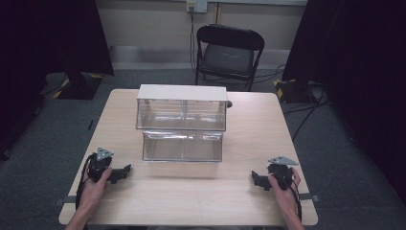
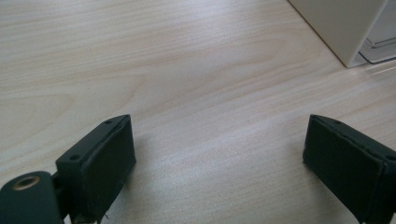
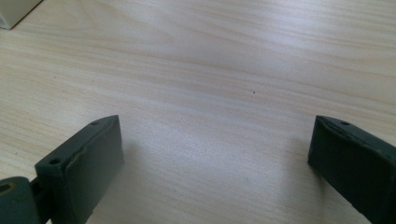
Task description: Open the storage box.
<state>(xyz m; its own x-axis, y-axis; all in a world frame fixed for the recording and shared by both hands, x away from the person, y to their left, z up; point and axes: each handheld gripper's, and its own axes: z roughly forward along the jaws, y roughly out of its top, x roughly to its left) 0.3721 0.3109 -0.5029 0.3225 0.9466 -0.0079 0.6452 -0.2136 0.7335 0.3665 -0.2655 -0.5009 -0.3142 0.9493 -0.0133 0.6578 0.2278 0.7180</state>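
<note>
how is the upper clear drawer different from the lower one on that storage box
The upper drawer sits pushed in under the white top of the storage box; the lower drawer is pulled out toward the person, its front standing clear of the box. The upper drawer's top is covered by the box; the lower drawer's top lies open. Both are clear plastic, alike in width, and look empty.

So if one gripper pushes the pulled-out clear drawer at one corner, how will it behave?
The clear drawer looks rigid, thin-walled and empty, so probably light. Being wide, a push at one corner may skew or jam it in the white-topped cabinet; a central push seems safer. Its glossy walls may slip against the fingers.
</note>
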